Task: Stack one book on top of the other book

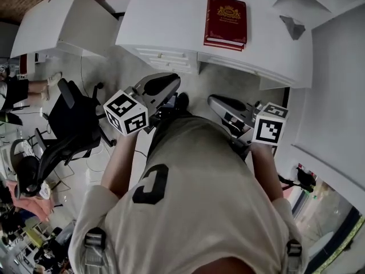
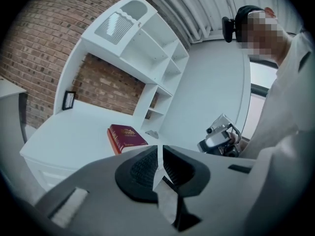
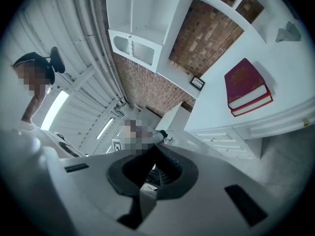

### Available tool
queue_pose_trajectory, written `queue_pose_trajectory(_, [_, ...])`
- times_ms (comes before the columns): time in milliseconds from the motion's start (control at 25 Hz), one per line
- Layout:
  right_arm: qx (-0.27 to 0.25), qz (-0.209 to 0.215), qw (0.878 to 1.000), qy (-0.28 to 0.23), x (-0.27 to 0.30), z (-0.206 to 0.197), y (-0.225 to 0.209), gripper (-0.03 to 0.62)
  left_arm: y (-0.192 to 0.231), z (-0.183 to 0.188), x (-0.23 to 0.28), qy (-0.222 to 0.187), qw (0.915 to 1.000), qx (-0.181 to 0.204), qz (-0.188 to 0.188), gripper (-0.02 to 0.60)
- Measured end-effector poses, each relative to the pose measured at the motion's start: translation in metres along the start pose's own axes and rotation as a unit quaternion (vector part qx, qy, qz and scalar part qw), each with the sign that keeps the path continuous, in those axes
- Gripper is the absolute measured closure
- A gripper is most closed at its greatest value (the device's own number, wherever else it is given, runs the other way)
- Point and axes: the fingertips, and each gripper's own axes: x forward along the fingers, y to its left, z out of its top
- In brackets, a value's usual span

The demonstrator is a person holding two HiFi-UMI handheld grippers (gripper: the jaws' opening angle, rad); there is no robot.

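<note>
- Lying on the desk (image 1: 165,16), the books (image 1: 226,20) are stacked already.
- Left gripper (image 2: 160,149) and right gripper (image 3: 153,146) hang off the desk, fingers pressed together, empty.
- Books look stiff and heavy; pinch the spine.

Two dark red hardcover books lie at the right of the right gripper view: upper book (image 3: 242,80), lower book (image 3: 252,105). Two grey handheld grippers: left gripper (image 2: 160,154), right gripper (image 3: 154,154). One black office chair (image 1: 68,124) stands at the head view's left.
</note>
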Motion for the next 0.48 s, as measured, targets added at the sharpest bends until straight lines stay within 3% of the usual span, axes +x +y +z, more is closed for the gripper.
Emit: queue_pose_trajectory(480, [0.009,0.063,0.998,0.028,-0.024,-0.051,0.023,0.589,-0.052,-0.036,-0.035,0.008,0.9973,-0.008,0.072,0.549])
